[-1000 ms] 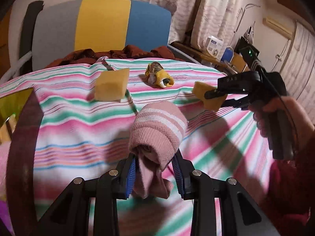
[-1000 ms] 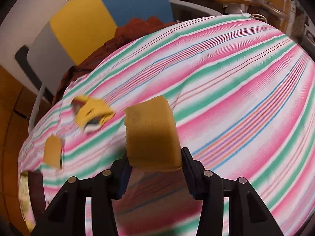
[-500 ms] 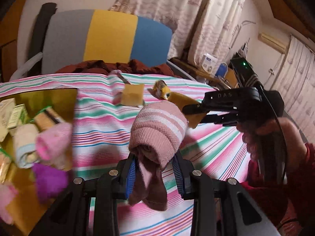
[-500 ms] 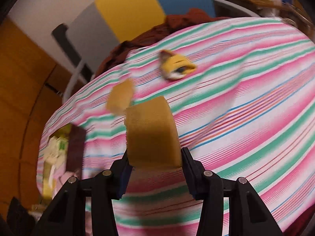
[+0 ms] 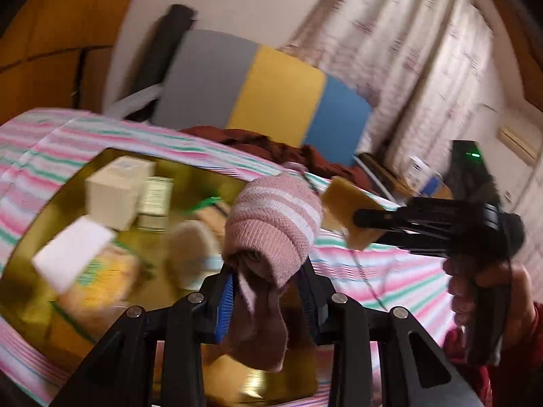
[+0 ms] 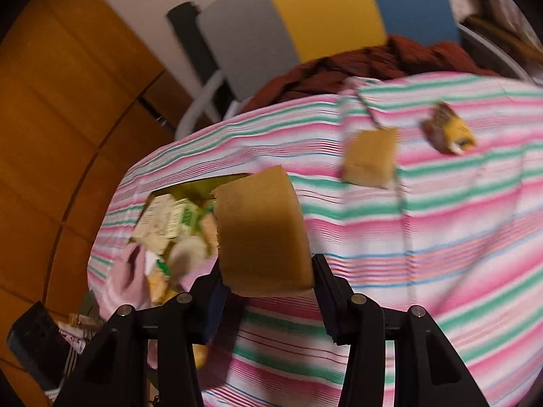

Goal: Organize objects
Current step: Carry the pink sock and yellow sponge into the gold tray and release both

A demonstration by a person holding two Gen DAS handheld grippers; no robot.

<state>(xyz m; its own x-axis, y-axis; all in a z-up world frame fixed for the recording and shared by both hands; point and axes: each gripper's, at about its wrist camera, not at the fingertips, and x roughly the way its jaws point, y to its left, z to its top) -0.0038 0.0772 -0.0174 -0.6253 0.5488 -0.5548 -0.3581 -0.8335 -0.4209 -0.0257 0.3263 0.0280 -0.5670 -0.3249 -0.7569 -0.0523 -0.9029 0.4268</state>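
Left wrist view: a pink, green and white striped cloth [image 5: 390, 271] covers the bench, with a gold tray [image 5: 190, 176] of boxes and soft items at left; a grey, yellow and blue chair back [image 5: 264, 91] and pale curtains [image 5: 407, 51] fill the upper frame. At lower centre the left gripper [image 5: 266, 288] is closed tight on a pink striped sock [image 5: 271, 227], held above the tray. At right the right gripper [image 5: 359, 218] clamps a yellow sponge [image 5: 342, 203]. Right wrist view: the striped cloth [image 6: 441, 237] runs across the frame below a wooden wall [image 6: 51, 135] at left. The right gripper [image 6: 268, 291] pinches the yellow sponge [image 6: 261, 234] near the tray [image 6: 200, 186]; a second sponge [image 6: 370, 156] and a yellow toy [image 6: 448, 132] lie at upper right.
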